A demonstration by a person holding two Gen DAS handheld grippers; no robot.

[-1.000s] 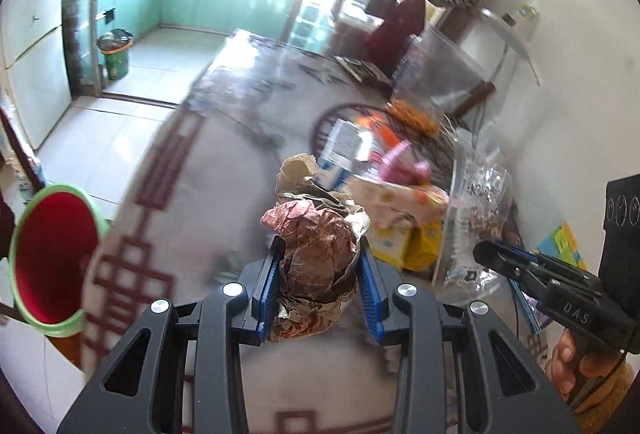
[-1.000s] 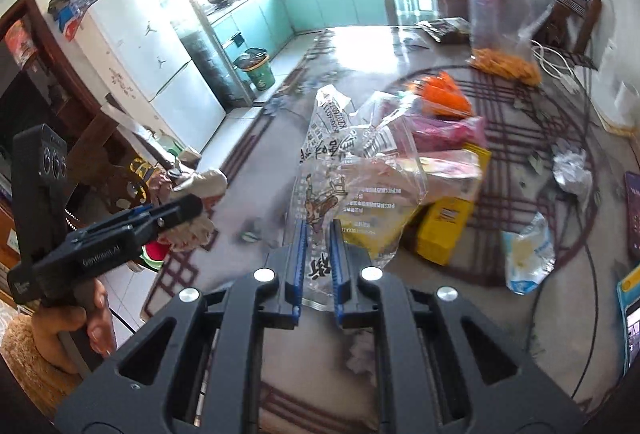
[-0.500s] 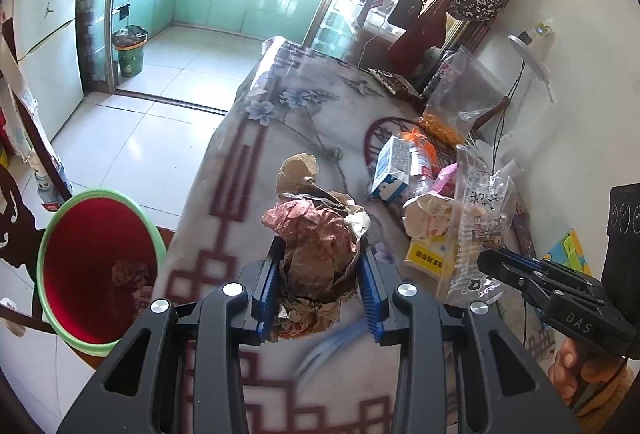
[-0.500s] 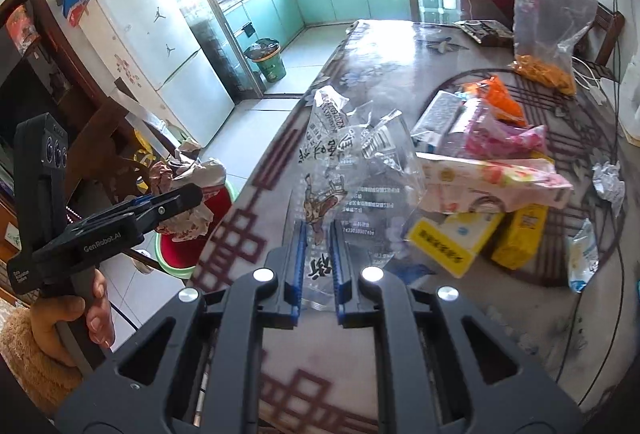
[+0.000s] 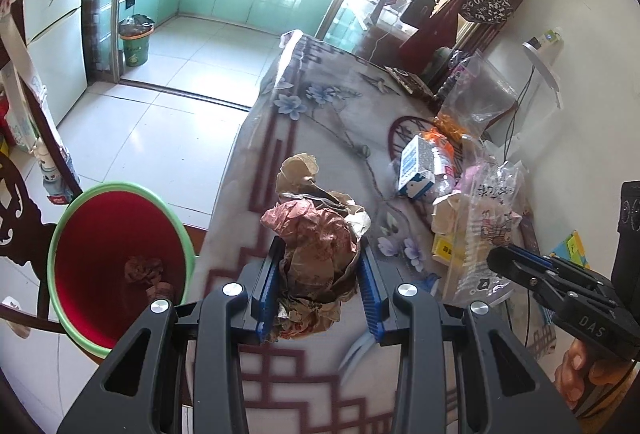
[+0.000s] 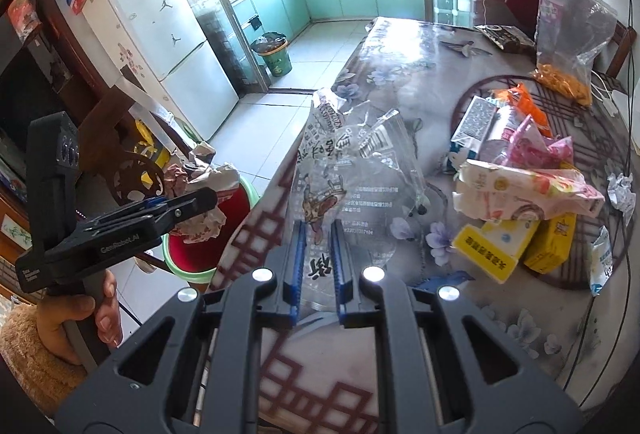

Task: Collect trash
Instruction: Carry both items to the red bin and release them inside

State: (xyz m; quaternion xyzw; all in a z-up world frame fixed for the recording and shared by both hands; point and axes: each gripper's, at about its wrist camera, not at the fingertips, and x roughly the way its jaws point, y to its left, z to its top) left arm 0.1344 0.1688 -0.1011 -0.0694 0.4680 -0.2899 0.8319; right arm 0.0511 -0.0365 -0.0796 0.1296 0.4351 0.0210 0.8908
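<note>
Trash, item 1: crumpled brown paper wad (image 5: 316, 258), clamped btwn the blue pads of our left gripper (image 5: 318, 288); jaws part-closed, spaced only by the wad's width. We hold it in the air at the table's (image 5: 320, 122) near-left edge, just right of the bin.

Trash, item 2: clear printed plastic bag (image 6: 352, 186), pinched at its lower end by our right gripper (image 6: 318, 266); jaws nearly together, w/ only the thin film btwn them. Bag stands upright above the tablecloth, near the table's left edge.

Bin (image 5: 120, 266): red inside, green rim, on the floor just beside the table; crumpled scraps lie at its bottom. In the right wrist view the left gripper w/ its wad sits above the bin's rim.

On the table, right of both grippers: blue-white carton (image 6: 476, 130), pink wrappers (image 6: 532, 146), long printed pack (image 6: 524, 190), yellow boxes (image 6: 516, 246), zip bag w/ orange snacks (image 6: 568, 34). Kitchen behind: green waste bucket (image 6: 274, 54), white fridge (image 6: 168, 46).
</note>
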